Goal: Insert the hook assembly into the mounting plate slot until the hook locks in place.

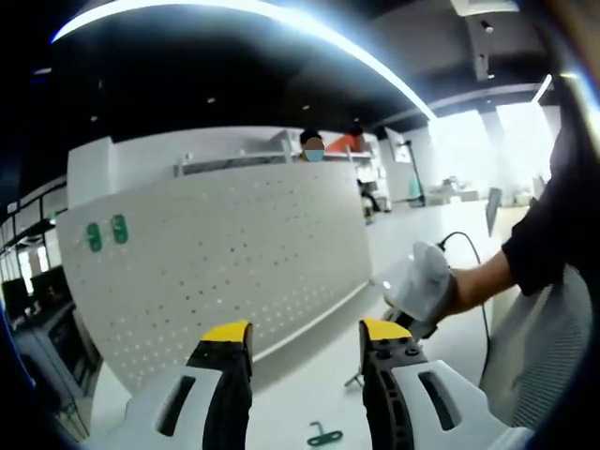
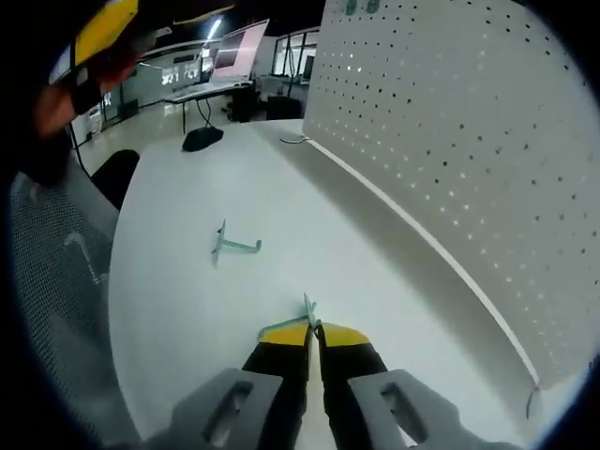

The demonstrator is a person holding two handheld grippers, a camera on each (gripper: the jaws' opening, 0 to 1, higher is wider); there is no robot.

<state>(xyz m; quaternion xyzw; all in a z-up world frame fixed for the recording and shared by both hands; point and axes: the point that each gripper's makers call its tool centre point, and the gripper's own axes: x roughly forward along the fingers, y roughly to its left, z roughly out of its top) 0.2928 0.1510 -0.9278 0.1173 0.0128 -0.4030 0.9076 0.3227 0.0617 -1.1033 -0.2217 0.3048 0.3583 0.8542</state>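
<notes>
We're at the pick/carry step, w/ nothing yet in the board. In the right gripper view our right gripper point(image 2: 312, 328) has its jaws pressed together on a thin green hook piece point(image 2: 307, 309), tip poking up just past the yellow pads; it sits low over the white table point(image 2: 169, 309). A second green hook point(image 2: 230, 246) lies loose on the table further out, well apart from the gripper. The white pegboard point(image 2: 469, 122) stands upright along the table's far edge, to the right in this view. In the left gripper view our left gripper point(image 1: 307, 336) is spread wide, holding nothing, facing the same pegboard, where two green hooks point(image 1: 106, 232) already sit near the upper left. A small green piece point(image 1: 323, 435) lies on the table btwn the jaws. Next, we judge: lift the pinched hook, turn it toward the board, line its tabs up w/ a slot row, push in till it seats. Alignment looks like the fiddly bit, as the holes are small.
</notes>
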